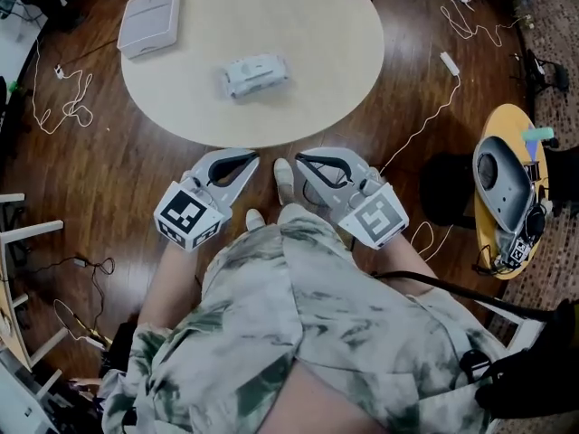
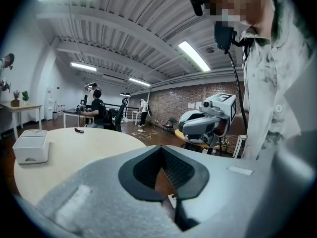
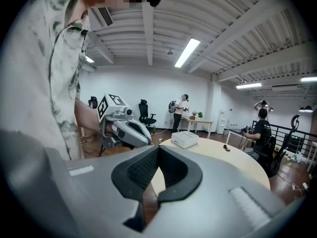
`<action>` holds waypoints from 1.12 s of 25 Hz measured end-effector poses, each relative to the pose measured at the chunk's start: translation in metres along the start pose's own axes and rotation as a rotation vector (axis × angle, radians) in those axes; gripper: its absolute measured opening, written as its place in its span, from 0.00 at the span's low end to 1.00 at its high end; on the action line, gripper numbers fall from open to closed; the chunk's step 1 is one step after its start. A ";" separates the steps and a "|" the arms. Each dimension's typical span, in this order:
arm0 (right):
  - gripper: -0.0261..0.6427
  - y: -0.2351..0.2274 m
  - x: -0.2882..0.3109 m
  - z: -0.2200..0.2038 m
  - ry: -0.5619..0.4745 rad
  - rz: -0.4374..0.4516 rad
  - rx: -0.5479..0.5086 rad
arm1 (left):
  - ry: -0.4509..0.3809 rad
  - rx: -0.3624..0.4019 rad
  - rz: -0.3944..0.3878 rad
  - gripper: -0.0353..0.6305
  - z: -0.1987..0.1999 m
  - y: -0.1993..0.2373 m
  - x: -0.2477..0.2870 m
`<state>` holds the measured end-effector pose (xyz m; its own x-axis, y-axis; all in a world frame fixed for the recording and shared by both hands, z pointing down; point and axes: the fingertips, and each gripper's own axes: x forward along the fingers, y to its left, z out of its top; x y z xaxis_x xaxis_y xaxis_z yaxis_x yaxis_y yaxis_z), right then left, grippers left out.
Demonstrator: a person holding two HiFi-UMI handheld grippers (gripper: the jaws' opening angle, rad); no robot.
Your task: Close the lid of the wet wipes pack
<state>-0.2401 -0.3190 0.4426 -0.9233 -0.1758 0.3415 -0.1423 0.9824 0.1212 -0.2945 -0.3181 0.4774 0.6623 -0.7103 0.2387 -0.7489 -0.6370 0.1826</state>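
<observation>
A person in a pale patterned shirt is standing at a round beige table (image 1: 298,107), holding a gripper in each hand. At the table's far left, a white lidded box (image 1: 149,21) is sitting near the edge. To its right, near the middle of the tabletop, the wet wipes pack (image 1: 255,73) is lying flat, well apart from both grippers. It is too small in view to tell how its lid is sitting.

The pack is probably light, soft and crinkly with a stiffer plastic flap. It may slide when pushed, so one tool should be steadying the body while the other presses on the flap.

Below the table's near edge, the left gripper (image 1: 251,159) is hovering with its jaws clenched on nothing. Just beside it, the right gripper (image 1: 301,159) is doing the same, tips together and empty.

White cables (image 1: 434,107) are trailing across the dark wooden floor (image 1: 109,161). At far right, a grey device (image 1: 503,179) is resting on a small yellow side table (image 1: 507,120). The room is looking like an open workshop with strip lights and a brick wall.
</observation>
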 end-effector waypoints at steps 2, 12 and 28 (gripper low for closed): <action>0.05 -0.014 0.006 0.002 -0.014 0.004 0.004 | 0.018 -0.001 0.011 0.05 -0.005 0.014 0.011; 0.05 -0.087 0.026 -0.004 -0.011 0.026 0.000 | 0.079 -0.020 0.101 0.05 -0.032 0.090 0.075; 0.05 -0.159 0.033 -0.028 0.039 0.045 0.007 | 0.270 -0.061 0.266 0.05 -0.110 0.187 0.149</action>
<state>-0.2381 -0.4826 0.4610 -0.9143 -0.1339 0.3822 -0.1036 0.9897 0.0988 -0.3381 -0.5103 0.6526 0.4207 -0.7386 0.5268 -0.8992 -0.4163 0.1346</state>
